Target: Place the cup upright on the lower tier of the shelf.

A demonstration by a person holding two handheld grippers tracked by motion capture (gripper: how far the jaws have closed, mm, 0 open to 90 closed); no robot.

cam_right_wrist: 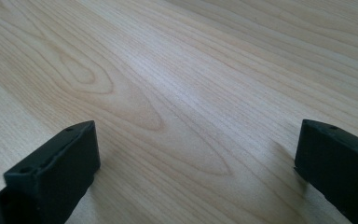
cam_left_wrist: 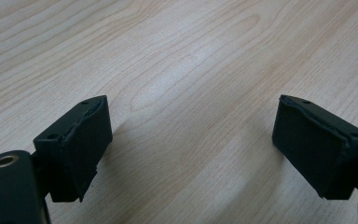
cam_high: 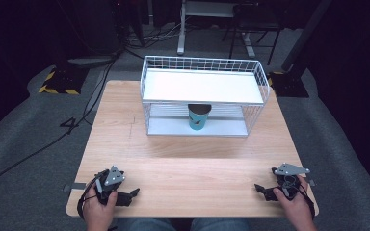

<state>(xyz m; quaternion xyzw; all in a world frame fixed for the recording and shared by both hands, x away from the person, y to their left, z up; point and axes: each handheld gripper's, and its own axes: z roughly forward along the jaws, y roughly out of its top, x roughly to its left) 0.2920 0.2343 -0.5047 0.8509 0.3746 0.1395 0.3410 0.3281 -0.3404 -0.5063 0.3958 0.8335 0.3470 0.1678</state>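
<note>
Your wooden table [cam_high: 192, 163] carries a white wire rack [cam_high: 203, 94] at its far middle. A teal cup [cam_high: 198, 117] stands upright on the rack's lower shelf, under the white top shelf, well apart from both grippers. Your left gripper [cam_high: 134, 193] and right gripper [cam_high: 259, 189] rest at the near edge, jaws spread wide, holding nothing.

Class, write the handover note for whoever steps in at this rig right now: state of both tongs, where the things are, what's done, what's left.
Left tongs: open, holding nothing, low over the table near its front left corner.
Right tongs: open, holding nothing, near the front right corner.
Teal cup: upright on the lower level of the white wire rack, under its shelf, at the table's far side.
Done: nothing visible, cup untouched.
Left: probably reach in and grasp the cup.
</note>
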